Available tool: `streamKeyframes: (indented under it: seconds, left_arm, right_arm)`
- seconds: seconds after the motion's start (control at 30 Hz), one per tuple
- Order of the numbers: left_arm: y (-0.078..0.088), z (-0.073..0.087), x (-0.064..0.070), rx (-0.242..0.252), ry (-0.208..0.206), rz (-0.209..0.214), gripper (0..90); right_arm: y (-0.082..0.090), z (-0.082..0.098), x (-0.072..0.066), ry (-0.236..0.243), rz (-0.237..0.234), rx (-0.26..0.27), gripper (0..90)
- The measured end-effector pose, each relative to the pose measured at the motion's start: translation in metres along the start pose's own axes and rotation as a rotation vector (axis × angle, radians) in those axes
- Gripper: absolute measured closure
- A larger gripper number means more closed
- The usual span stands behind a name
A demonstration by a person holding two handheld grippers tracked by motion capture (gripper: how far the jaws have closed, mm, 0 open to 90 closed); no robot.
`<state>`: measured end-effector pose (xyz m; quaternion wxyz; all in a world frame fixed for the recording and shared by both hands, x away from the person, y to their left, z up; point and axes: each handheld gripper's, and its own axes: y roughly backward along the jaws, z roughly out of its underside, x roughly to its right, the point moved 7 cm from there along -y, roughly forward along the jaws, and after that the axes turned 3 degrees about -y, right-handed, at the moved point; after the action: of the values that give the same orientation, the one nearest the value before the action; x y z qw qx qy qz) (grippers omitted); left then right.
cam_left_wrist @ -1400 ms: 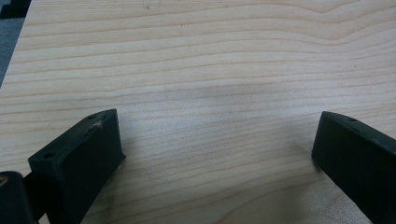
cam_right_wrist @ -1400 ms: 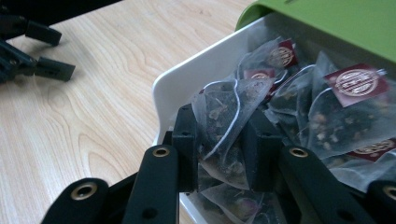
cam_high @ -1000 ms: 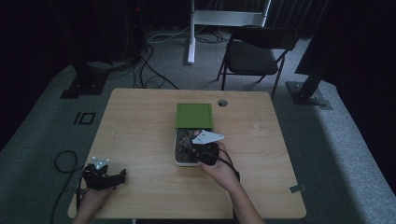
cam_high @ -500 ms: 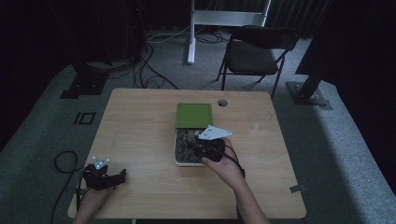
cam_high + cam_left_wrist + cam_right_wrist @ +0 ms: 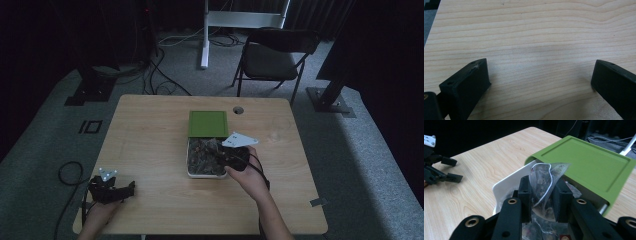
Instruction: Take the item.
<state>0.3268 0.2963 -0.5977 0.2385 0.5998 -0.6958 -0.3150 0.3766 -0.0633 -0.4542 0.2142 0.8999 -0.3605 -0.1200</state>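
A white box [image 5: 190, 170] [image 5: 506, 182] sits mid-table, holding several clear plastic bags. Its green lid [image 5: 208, 123] [image 5: 589, 160] is slid back over the far end. My right gripper [image 5: 226, 156] [image 5: 542, 192] reaches over the box from the right and is shut on a clear plastic bag [image 5: 544, 180], which stands up between the jaws. My left gripper [image 5: 131, 189] [image 5: 539, 77] rests at the table's near left corner, open, with bare wood between its fingers [image 5: 469, 80]. That same left gripper [image 5: 439, 170] appears far off in the right gripper view.
The wooden table [image 5: 150, 130] has a cable hole [image 5: 238, 109] behind the box. A folding chair [image 5: 275, 55] and a white desk leg [image 5: 205, 30] stand beyond the table. Cables [image 5: 65, 172] lie on the carpet at left.
My right gripper has shifted a little right and toward the far side over the box, its grey plate swinging up. The left gripper stays put.
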Motion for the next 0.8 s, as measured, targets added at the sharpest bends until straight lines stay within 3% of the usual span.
streamKeyframes:
  seconds: [0.8]
  left_arm:
    - [0.000,0.000,0.000,0.001,0.001,0.000,2.2]
  right_arm:
    - [0.030,0.007,0.057,-0.037,0.133,0.018,72.8]
